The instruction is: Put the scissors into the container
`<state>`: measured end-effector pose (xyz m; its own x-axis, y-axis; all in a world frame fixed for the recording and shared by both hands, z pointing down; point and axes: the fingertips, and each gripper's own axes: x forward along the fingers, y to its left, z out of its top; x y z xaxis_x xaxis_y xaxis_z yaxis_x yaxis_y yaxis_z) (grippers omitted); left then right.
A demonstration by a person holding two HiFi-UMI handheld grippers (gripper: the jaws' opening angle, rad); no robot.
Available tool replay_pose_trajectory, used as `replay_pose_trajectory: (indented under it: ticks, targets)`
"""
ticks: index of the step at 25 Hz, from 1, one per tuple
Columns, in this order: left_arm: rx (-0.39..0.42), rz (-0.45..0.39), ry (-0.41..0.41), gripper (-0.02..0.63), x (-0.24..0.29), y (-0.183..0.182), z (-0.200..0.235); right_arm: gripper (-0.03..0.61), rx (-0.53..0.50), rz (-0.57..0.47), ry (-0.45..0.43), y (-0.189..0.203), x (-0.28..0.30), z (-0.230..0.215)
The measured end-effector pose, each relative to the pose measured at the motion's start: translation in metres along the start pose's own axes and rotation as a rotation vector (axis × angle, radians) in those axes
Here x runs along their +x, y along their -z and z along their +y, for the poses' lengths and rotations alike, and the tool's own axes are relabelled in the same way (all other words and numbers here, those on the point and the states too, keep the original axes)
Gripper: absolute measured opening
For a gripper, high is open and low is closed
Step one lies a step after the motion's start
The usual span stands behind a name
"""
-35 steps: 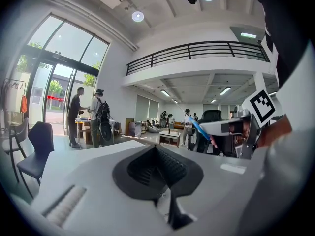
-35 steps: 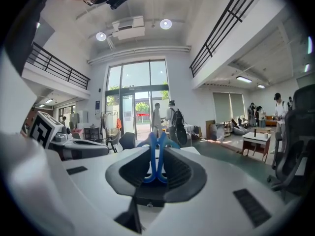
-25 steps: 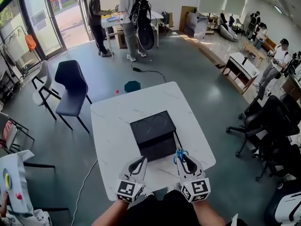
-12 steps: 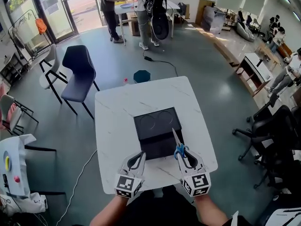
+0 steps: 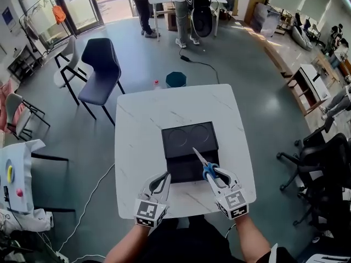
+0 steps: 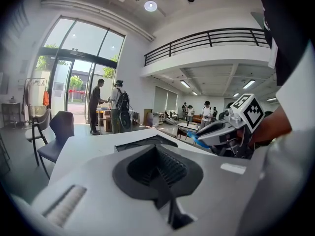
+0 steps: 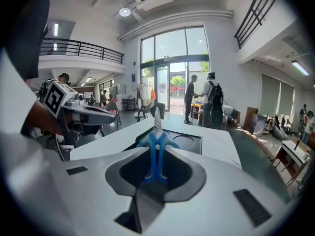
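Over the near right part of the black container [image 5: 185, 142], the scissors [image 5: 202, 162] are held by their blue handles, with the closed blades pointing away from the person and slightly left across the container's dark upper face, which shows two circular outlines. Whether the blades touch the container cannot be told. The right hand-held gripper [image 5: 215, 175], just near and right of the container, is clamped on the scissor handles, which stand upright between its two jaws in the right gripper view. The left hand-held gripper [image 5: 159, 182], just near and left of the container, has its jaws drawn together with nothing between them; its tips point toward the container's near left corner. The container rests a little right of the middle of a white marble-patterned tabletop [image 5: 140, 138]. Beyond the container, off the tabletop's far edge, a teal stool [image 5: 176, 79] stands on the grey floor; far and left of the container stands a dark blue chair [image 5: 101, 70].
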<state>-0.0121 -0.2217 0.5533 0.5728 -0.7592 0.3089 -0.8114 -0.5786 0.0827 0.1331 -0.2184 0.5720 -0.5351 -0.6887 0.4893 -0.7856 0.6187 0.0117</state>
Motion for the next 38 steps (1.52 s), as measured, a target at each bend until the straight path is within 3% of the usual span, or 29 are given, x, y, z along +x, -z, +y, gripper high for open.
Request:
replay_pose_trajectory:
  ticks: [6,12,16,29,38]
  targets:
    - [-0.014,0.017,-0.015,0.009,0.001,0.01,0.005,0.091,-0.082,0.142,-0.136,0.021,0.024,0.011]
    - [-0.033,0.018,-0.042,0.009,0.001,0.012,0.013,0.091,-0.34,0.312,-0.199,0.051,0.043,0.016]
    - [-0.041,0.013,-0.066,0.009,-0.001,0.005,0.021,0.091,-0.446,0.406,-0.227,0.068,0.054,0.015]
    - [-0.04,0.012,-0.076,0.009,0.0,0.014,0.032,0.091,-0.525,0.59,-0.271,0.089,0.088,0.0]
    - [-0.052,0.013,-0.089,0.009,0.001,0.016,0.038,0.092,-0.644,0.711,-0.281,0.102,0.11,-0.003]
